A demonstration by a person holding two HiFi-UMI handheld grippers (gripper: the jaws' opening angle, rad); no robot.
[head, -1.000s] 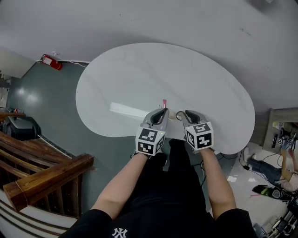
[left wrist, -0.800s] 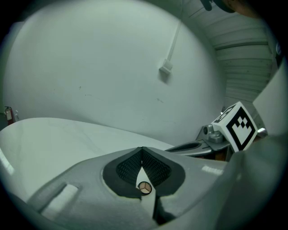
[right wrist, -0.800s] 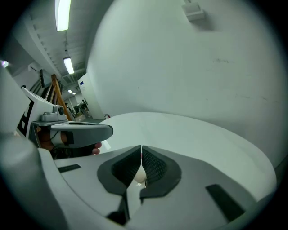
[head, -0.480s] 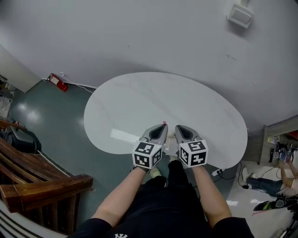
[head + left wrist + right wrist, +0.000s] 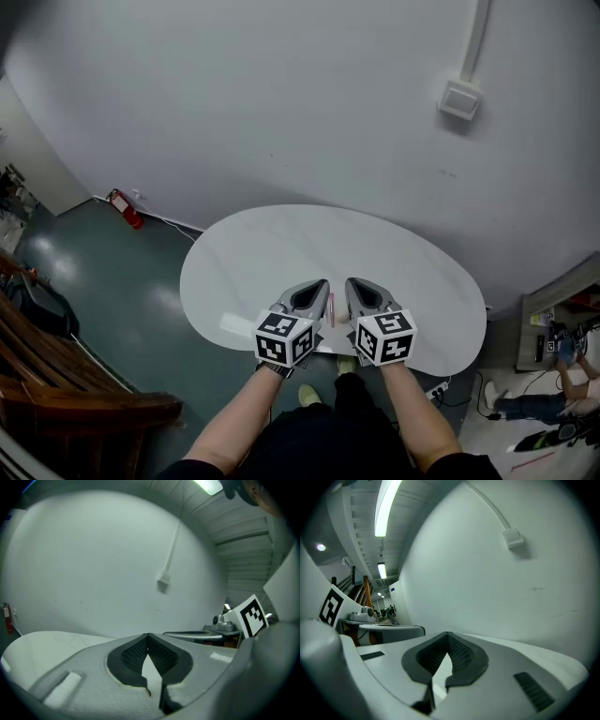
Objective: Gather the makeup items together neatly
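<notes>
Both grippers hang side by side above the near edge of the white oval table (image 5: 281, 253). My left gripper (image 5: 319, 285) is shut, and in the left gripper view its pads (image 5: 148, 635) meet at the tips with nothing between them. Likewise shut and empty is my right gripper (image 5: 354, 284), whose tips (image 5: 447, 633) touch in the right gripper view. A slim pink makeup item (image 5: 330, 307) shows on the table in the gap between the two grippers. Any other makeup items are hidden under the grippers.
A white wall (image 5: 281, 112) rises behind the table, with a switch box (image 5: 461, 98) on a conduit. A red fire extinguisher (image 5: 124, 208) stands at the far left. A wooden railing (image 5: 56, 398) is at the near left. Clutter and a person lie at the right (image 5: 562, 352).
Both grippers have risen off the table and now point more level, towards the wall. The head view has tilted up, so the table looks smaller and lower.
</notes>
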